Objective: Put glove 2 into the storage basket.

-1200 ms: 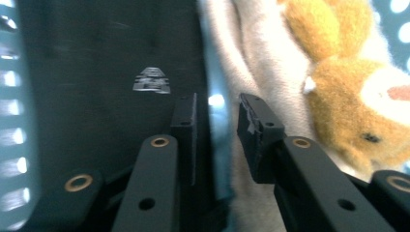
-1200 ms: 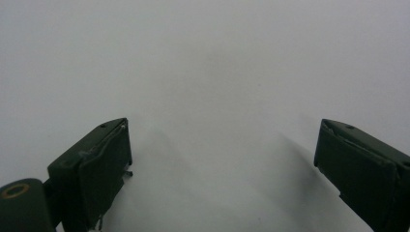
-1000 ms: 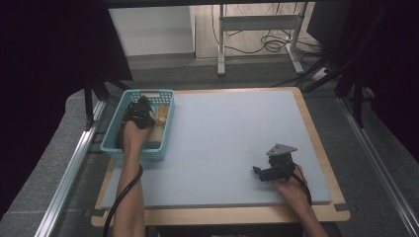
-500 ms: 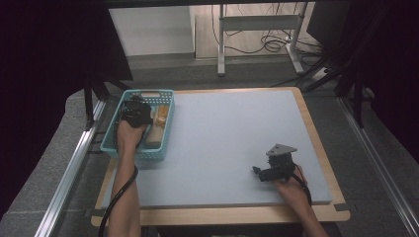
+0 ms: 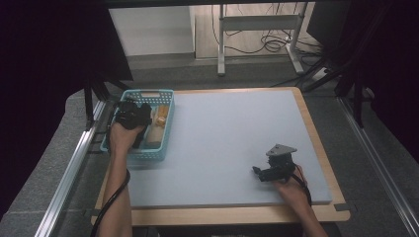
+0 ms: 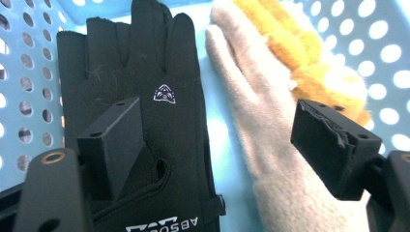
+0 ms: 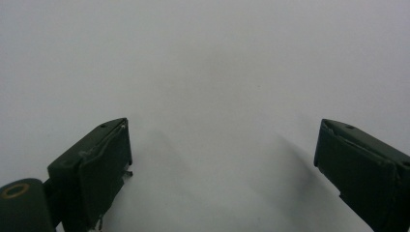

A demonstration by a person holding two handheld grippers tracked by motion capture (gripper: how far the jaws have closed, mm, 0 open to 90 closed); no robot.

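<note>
Black fabric glove (image 6: 145,96) lies released under your left gripper's (image 6: 217,145) just-opened fingers – lift straight, or a fingertip may snag it from the perforated blue plastic basket (image 6: 29,96).

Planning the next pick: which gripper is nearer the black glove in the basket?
Left. The left gripper hovers right over the black glove in the basket; the right gripper sits far across the table.

White lettering "ABSO" (upside down, cut off) and a small emblem on the black glove (image 6: 159,121).
</note>
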